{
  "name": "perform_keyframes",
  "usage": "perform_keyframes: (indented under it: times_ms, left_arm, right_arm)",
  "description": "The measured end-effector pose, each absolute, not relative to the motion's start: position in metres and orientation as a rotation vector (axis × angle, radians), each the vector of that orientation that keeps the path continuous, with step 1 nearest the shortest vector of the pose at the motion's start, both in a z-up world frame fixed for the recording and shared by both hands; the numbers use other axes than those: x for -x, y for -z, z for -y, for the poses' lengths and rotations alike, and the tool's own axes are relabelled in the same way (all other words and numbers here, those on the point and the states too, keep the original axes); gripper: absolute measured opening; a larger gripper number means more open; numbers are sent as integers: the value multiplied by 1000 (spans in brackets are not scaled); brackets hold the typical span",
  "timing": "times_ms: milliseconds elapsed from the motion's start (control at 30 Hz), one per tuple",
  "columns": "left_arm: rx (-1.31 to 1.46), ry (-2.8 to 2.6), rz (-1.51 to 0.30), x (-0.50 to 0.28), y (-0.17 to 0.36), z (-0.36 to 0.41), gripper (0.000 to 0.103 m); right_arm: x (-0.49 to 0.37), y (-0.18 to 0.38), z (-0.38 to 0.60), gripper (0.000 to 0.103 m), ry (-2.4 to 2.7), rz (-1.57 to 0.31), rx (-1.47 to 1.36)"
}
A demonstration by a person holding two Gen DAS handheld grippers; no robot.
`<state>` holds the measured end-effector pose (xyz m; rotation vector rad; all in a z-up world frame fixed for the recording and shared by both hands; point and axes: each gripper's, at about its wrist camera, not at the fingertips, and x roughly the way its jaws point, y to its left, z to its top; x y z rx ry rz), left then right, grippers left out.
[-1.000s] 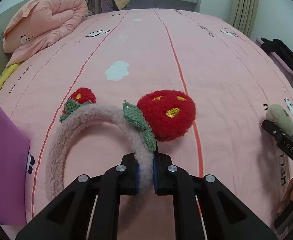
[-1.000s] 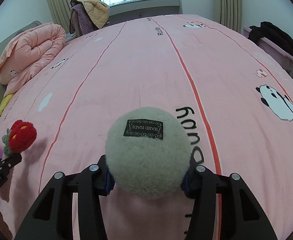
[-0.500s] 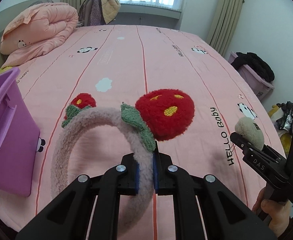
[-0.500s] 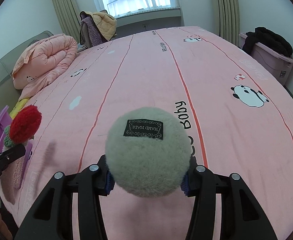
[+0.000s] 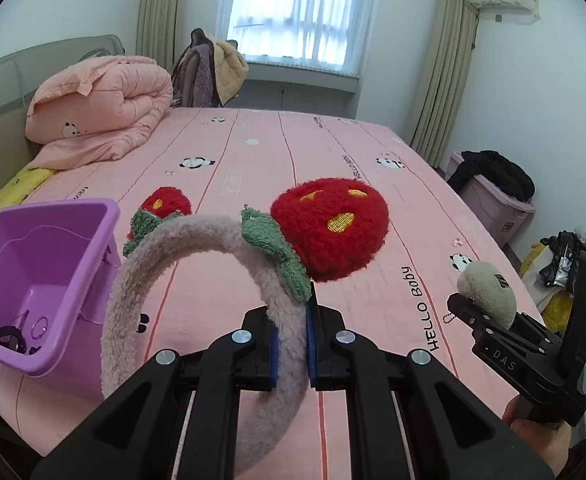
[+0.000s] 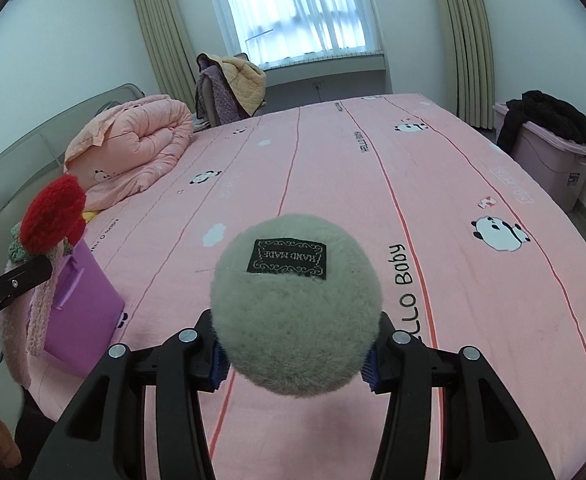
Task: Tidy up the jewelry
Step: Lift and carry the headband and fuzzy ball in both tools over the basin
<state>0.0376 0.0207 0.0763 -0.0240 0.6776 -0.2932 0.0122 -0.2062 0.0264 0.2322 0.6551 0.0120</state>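
Observation:
My left gripper [image 5: 291,346] is shut on a fluffy pink headband [image 5: 161,264] with two red plush strawberries [image 5: 331,228], held up above the pink bed. My right gripper [image 6: 295,354] is shut on a round grey-green plush ball [image 6: 295,320] with a black "HAND MADE" label. The ball [image 5: 489,294] and right gripper also show at the right of the left wrist view. The headband [image 6: 51,216] shows at the left of the right wrist view. A purple bin [image 5: 41,276] stands on the bed's near left, with dark small items inside.
The pink bed sheet [image 6: 373,184] spreads ahead. A rolled pink duvet [image 5: 101,108] lies at the far left. A pink storage box with black clothes [image 6: 549,148] stands right of the bed. A chair with clothes [image 5: 209,68] is by the window.
Both grippers have risen well above the bed with their items. The purple bin has come into fuller view, its inside showing at the left.

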Motion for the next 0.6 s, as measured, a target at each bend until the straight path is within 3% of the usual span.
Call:
perform_keyframes:
  times_ms: [367, 600]
  left_arm:
    - [28, 206, -512, -21, -152, -92, 10]
    - [13, 76, -484, -31, -161, -158, 10]
  right_arm:
    - [-29, -87, 128, 48, -186, -556, -181]
    - [-61, -107, 51, 48, -342, -548, -154]
